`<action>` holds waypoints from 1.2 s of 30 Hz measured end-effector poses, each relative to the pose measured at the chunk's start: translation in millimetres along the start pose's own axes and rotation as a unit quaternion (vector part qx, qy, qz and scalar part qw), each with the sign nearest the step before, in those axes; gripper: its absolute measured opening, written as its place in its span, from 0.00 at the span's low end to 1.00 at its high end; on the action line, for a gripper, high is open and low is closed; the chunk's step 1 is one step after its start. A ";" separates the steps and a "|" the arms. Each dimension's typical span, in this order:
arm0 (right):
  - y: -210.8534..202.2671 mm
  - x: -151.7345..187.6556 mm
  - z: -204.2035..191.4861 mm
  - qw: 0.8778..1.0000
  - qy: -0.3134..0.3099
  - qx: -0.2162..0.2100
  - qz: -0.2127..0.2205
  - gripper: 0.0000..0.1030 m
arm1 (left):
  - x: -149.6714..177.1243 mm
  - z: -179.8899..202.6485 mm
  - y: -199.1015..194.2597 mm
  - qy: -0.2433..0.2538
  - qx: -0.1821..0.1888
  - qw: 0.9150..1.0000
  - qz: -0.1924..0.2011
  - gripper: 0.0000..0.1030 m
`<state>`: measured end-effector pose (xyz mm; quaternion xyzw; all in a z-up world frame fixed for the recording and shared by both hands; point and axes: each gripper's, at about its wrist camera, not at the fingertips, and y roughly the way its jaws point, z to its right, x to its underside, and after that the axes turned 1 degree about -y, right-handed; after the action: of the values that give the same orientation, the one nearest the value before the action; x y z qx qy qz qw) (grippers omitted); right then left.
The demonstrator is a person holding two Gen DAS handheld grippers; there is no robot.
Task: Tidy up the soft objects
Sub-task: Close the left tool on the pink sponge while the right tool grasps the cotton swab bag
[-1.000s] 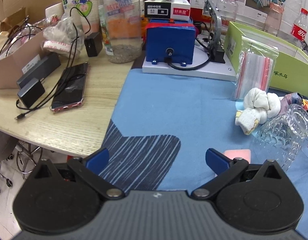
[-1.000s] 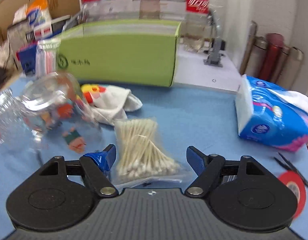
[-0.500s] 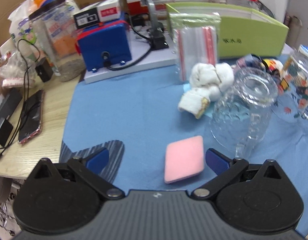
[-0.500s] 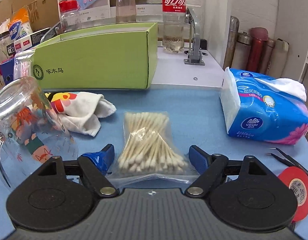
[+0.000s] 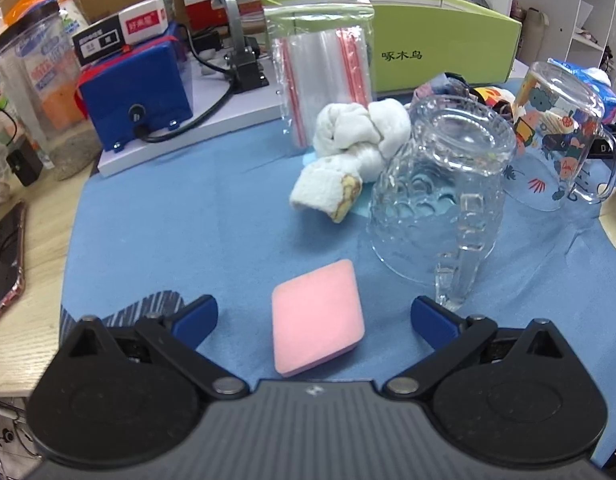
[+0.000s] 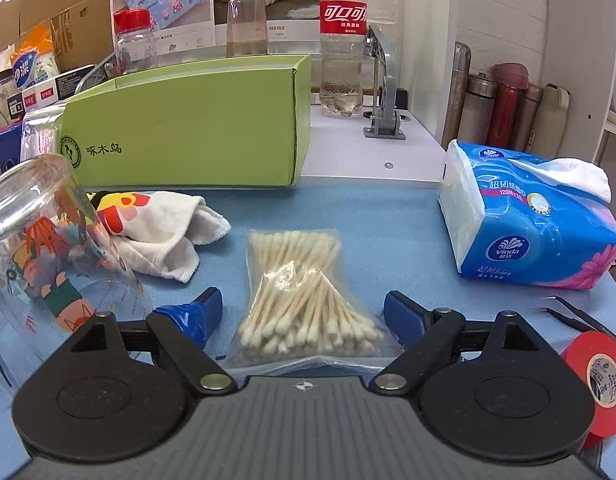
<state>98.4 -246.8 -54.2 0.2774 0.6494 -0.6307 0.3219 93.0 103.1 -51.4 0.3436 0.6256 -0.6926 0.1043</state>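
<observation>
Left wrist view first: the left gripper (image 5: pixel 314 316) has its fingers spread wide and isn't gripping anything. A pink sponge (image 5: pixel 317 317) lies flat on the blue mat (image 5: pixel 196 216) right between the two blue fingertips (image 5: pixel 198 316), with a gap on each side. Only this camera shows the sponge, the knotted white towel (image 5: pixel 350 152) further back, and an upside-down clear glass mug (image 5: pixel 440 200) that sits just right of the sponge. A pack of zip bags (image 5: pixel 322 84) stands behind the towel, and a blue machine (image 5: pixel 136 96) sits on the left with a small box on top, its writing too small to read. A plastic jar (image 5: pixel 32 88) at the far left has greyish stuff in the bottom.

Right wrist view: the right gripper (image 6: pixel 304 316) is also wide open and holds nothing. A clear bag of cotton swabs (image 6: pixel 304 296) lies between its fingers, again untouched. Only this side shows the swabs, the tissue pack (image 6: pixel 524 216) marked "Vinda" with a tissue sticking out of the top, a roll of red tape (image 6: pixel 596 372) and a cola bottle (image 6: pixel 342 40) with a little liquid left.

Both views catch the green box (image 6: pixel 188 128), printed with 啄木鸟, and the cartoon-print glass (image 6: pixel 40 240), which stands upside down next to a printed cloth (image 6: pixel 156 228).
</observation>
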 end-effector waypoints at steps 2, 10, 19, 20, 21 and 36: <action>1.8 -1.8 -1.2 1.000 0.001 0.002 -0.002 0.75 | 2.3 -3.2 1.0 -0.011 0.011 1.000 0.005 0.99; 3.6 -2.1 -2.9 1.000 0.005 0.010 0.000 0.76 | 5.8 -2.3 0.0 -0.004 0.016 1.000 0.018 0.99; 4.5 -2.1 -1.9 1.000 0.009 0.013 0.000 0.77 | 7.3 -3.9 -0.4 -0.003 0.019 1.000 0.020 0.99; 4.5 -2.0 -1.6 1.000 0.010 0.013 0.000 0.77 | 7.4 -4.0 -0.4 -0.002 0.020 1.000 0.021 0.99; 4.5 -2.0 -1.7 1.000 0.011 0.014 0.000 0.77 | 7.4 -4.0 -0.4 -0.001 0.021 1.000 0.022 0.99; 5.1 -1.2 -3.3 1.000 0.013 0.022 -0.001 0.79 | 5.4 -3.0 1.1 0.003 0.024 1.000 0.019 0.99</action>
<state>102.9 -243.2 -56.5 0.2914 0.6400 -0.6414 0.3068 90.6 107.3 -55.4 0.3594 0.6027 -0.7044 0.1072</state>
